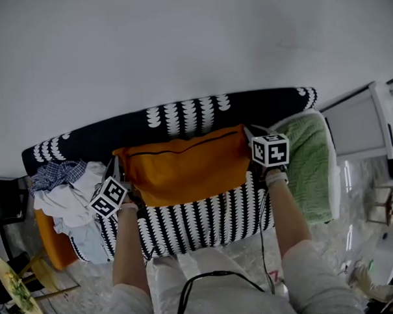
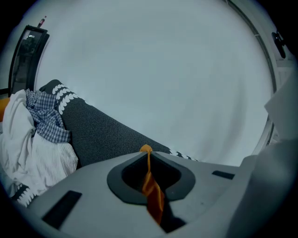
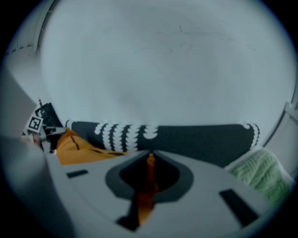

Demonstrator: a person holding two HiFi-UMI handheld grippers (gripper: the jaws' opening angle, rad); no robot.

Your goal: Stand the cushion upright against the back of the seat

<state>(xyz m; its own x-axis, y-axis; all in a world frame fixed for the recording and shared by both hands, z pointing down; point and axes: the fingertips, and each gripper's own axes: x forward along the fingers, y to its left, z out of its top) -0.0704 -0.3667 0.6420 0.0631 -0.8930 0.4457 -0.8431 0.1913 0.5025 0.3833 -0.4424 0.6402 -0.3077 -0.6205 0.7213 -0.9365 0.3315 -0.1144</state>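
Two tongs are clamped on the orange cushion (image 1: pixel 184 165), one at each upper corner. The left gripper (image 1: pixel 121 168) pinches a fold of orange cloth at the left corner, and in the left gripper view (image 2: pixel 146 151) its jaws are closed tight on that fold. The right gripper (image 1: pixel 253 136) does the same at the right corner, with a strip of orange cloth showing between its closed jaws (image 3: pixel 150 159).

The cushion sits in the middle of the head view, on the black-and-white patterned seat (image 1: pixel 199 221). Its top edge is close to the dark back of the seat (image 1: pixel 181 115). It looks tipped up towards the back, but whether it already leans on it cannot be told from above. My reading is that the lift is done; what remains is to settle the cushion upright against the back and let go of both corners.

No box, basket or bin shows. The seat itself carries a heap of clothes (image 1: pixel 65 194) at the left of the frame, with a checked shirt (image 1: pixel 57 173) on top, and a green knitted throw (image 1: pixel 310 161) at the right end. Both lie beside the cushion, not on it.
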